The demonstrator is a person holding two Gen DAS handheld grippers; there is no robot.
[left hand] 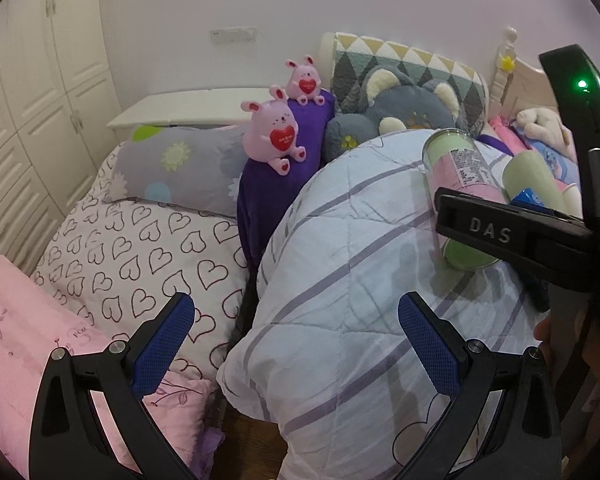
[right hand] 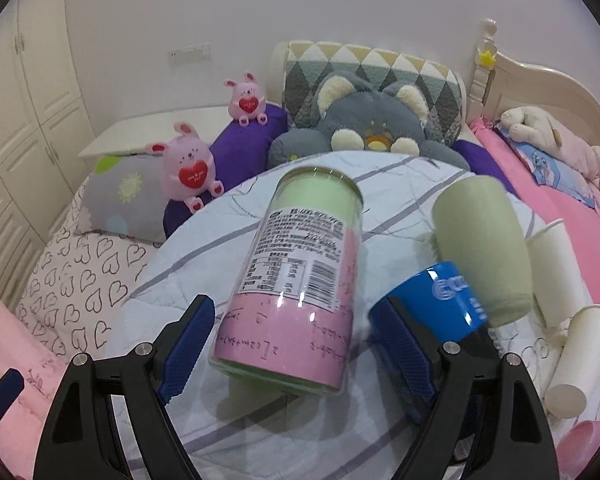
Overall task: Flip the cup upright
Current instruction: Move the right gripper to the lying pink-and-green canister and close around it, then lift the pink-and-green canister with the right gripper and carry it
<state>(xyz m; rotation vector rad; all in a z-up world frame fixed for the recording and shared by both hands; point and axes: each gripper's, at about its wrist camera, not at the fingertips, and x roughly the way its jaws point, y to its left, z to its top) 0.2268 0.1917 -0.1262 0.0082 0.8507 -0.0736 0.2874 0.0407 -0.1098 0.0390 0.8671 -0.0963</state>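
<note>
A clear cylindrical cup (right hand: 296, 280) with pink and green lining and a printed label lies on its side on the pale striped quilt (right hand: 204, 248). My right gripper (right hand: 300, 344) is open with its blue-padded fingers on either side of the cup's near end, not touching it. In the left wrist view the same cup (left hand: 456, 172) lies at the right, partly hidden behind the right gripper's black body. My left gripper (left hand: 296, 348) is open and empty over the quilt's near left slope.
A blue cup (right hand: 440, 304), a green cup (right hand: 484, 248) and white paper cups (right hand: 580, 360) lie close right of the clear cup. Pink bunny toys (right hand: 188, 172), a grey plush (right hand: 364, 132) and pillows sit behind. A heart-print blanket (left hand: 140, 248) lies left.
</note>
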